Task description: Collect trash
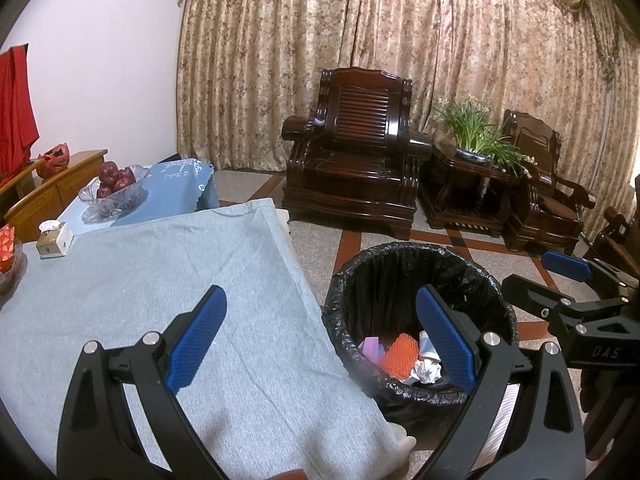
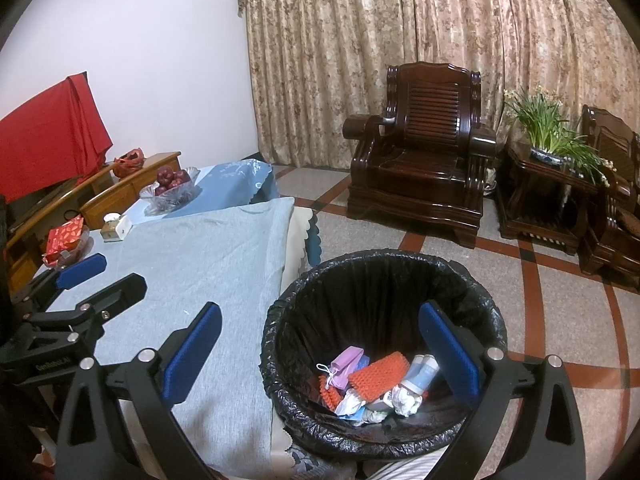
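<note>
Here, the trash (image 2: 374, 380) lies heaped at the bottom of the bin (image 2: 384, 276), which stands on the floor just right of the table: an orange bristly pad (image 2: 378, 374), a pale purple packet (image 2: 346, 364), a small white-and-blue bottle (image 2: 420, 374) and some crumpled white paper (image 2: 406, 400). A black bag lines the bin and folds over its rim. From my left camera the same heap shows inside the bin (image 1: 400, 276), with the orange pad (image 1: 400, 356) near the middle.

My right gripper (image 2: 320, 352) hangs above the bin's near side with its blue pads (image 2: 450, 354) spread wide and nothing between them. My left gripper (image 1: 320, 336) is likewise spread wide and empty, its left pad over the table and its right pad over the bin.

The table wears a grey-blue cloth (image 2: 192, 264) whose near surface is bare. At its far left sit a small tissue box (image 2: 116, 228) and a dish with a red packet (image 2: 66, 240). Farther back, on a lighter blue cloth, a glass bowl (image 2: 170, 194) holds dark red fruit. Across the tiled floor stands a dark wooden armchair (image 2: 424, 156), with a potted plant (image 2: 548, 136) on a side table to its right, all before patterned curtains (image 2: 400, 20).
</note>
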### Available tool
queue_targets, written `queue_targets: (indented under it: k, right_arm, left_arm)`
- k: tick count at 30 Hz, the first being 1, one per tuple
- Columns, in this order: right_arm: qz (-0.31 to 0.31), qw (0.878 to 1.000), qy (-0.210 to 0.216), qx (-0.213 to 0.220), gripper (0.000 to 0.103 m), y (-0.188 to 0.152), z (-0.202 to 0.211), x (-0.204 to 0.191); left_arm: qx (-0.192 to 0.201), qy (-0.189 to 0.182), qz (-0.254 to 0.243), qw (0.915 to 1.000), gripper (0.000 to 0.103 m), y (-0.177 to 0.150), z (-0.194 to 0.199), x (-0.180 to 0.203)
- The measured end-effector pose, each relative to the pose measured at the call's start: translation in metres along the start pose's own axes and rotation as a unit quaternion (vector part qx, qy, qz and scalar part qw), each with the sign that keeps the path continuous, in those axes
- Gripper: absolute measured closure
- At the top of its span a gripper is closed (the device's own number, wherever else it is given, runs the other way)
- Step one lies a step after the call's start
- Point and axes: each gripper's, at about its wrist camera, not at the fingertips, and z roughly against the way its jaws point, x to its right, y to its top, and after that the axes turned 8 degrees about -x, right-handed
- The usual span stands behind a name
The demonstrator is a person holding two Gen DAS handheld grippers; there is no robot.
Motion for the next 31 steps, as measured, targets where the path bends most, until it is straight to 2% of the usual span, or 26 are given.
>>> queue_targets:
  k: [31]
  right_arm:
    - [0.0,1.0,0.0,-0.003,0.006,-0.0046,-0.0027,0.0015]
  left_arm:
    - [-0.001,0.0,0.001,1.0,0.009,0.0025,0.0018,-0.0009]
